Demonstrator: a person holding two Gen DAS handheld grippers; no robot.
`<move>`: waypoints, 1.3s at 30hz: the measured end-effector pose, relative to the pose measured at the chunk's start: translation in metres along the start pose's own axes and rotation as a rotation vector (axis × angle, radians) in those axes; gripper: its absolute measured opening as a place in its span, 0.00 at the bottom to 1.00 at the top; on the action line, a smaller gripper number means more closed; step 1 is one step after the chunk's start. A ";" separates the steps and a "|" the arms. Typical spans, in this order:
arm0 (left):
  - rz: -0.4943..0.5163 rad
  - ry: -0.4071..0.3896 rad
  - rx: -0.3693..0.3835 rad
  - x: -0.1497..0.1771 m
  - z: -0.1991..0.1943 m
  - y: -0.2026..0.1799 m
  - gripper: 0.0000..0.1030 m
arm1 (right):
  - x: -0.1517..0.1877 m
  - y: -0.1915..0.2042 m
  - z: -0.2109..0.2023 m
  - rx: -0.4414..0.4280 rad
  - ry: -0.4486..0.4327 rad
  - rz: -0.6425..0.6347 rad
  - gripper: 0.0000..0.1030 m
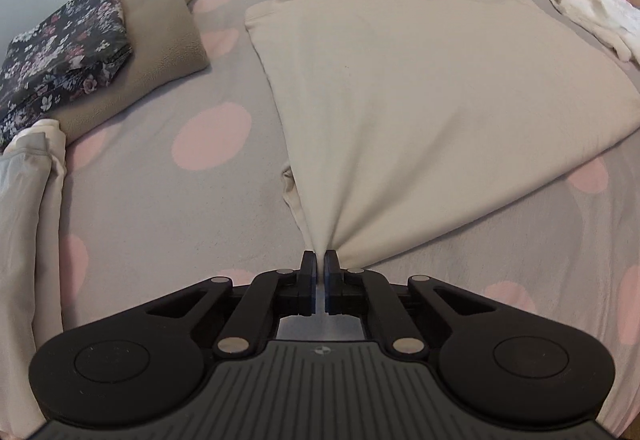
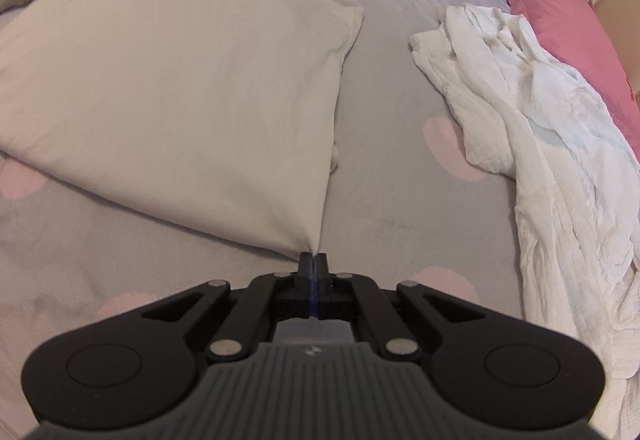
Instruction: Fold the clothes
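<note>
On the bed (image 1: 152, 200), each hand-held gripper (image 1: 320, 258) (image 2: 314, 258) pinches the cream garment's (image 1: 400, 80) near corner.

Dotted bed (image 1: 160, 200) — cream garment (image 1: 380, 80), folded stack (image 1: 160, 32).

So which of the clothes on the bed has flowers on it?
The dark folded cloth on top of the tan pile, far left. It has little pink and white flowers. The cream one in the tongs and the white heap are plain.

Both wrist views look low and close across the cream garment (image 1: 400, 88).
</note>
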State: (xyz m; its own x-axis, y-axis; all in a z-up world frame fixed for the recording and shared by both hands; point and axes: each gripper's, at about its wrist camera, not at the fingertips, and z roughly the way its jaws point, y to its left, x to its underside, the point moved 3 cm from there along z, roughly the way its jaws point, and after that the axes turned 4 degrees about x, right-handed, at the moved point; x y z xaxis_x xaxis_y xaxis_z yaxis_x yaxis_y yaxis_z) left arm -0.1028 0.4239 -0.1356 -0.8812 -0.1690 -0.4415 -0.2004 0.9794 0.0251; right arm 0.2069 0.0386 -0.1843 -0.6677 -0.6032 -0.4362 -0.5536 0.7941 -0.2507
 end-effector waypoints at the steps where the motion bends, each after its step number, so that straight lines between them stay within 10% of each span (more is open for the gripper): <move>1: -0.004 0.006 0.006 0.001 0.000 0.001 0.02 | 0.000 -0.002 0.003 0.011 0.019 0.006 0.00; 8: -0.014 0.030 -0.048 0.000 -0.013 0.015 0.10 | 0.000 -0.034 -0.003 0.003 0.027 0.151 0.04; 15: -0.134 -0.066 0.008 -0.012 -0.043 0.027 0.40 | -0.010 -0.036 -0.027 -0.104 -0.016 0.342 0.15; 39: -0.466 -0.026 0.220 -0.013 0.018 0.056 0.57 | -0.016 -0.035 0.025 -0.352 0.067 0.696 0.41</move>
State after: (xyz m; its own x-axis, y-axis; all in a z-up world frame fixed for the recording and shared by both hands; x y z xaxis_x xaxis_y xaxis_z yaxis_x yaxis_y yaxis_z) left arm -0.0950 0.4830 -0.1444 -0.7083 -0.5929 -0.3831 -0.4719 0.8013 -0.3677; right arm 0.2500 0.0225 -0.1902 -0.9414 0.0129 -0.3372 -0.1144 0.9279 0.3548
